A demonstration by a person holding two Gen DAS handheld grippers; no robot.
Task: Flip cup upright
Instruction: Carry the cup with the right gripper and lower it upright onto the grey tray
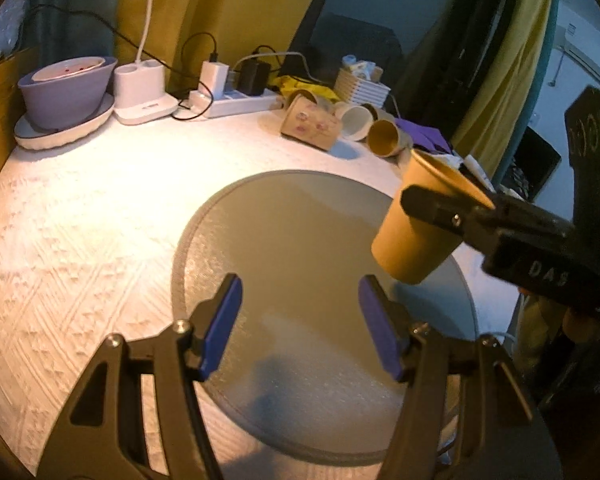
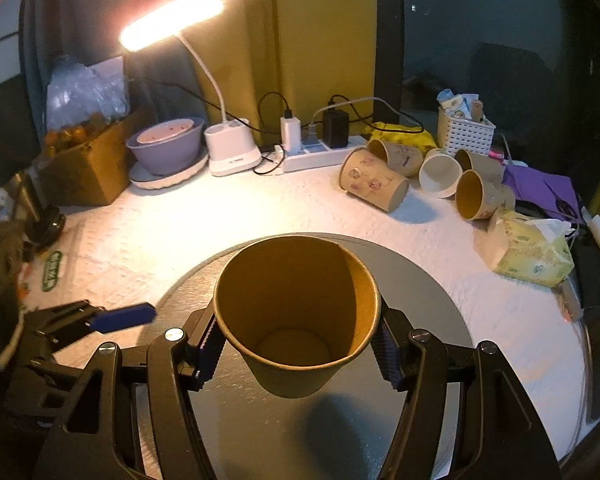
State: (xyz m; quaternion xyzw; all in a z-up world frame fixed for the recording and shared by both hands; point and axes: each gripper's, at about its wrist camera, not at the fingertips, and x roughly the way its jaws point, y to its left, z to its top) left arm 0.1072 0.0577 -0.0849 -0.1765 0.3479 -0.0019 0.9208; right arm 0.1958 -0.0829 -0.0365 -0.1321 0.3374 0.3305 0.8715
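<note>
A brown paper cup (image 2: 296, 312) is held mouth up between the pads of my right gripper (image 2: 298, 346), a little above the round grey mat (image 2: 428, 292). In the left wrist view the same cup (image 1: 416, 224) hangs tilted at the mat's (image 1: 284, 248) right edge, clamped by the right gripper's black finger (image 1: 440, 210). My left gripper (image 1: 300, 324) is open and empty over the mat, to the left of the cup. One of its blue pads (image 2: 124, 317) shows in the right wrist view at the left.
Several paper cups (image 2: 374, 184) lie on their sides at the back right of the white cloth (image 2: 172, 232). A tissue pack (image 2: 526, 248) lies right of them. A lamp base (image 2: 232, 152), power strip (image 2: 316, 154), purple bowl (image 2: 166, 148) and white basket (image 2: 464, 132) line the back.
</note>
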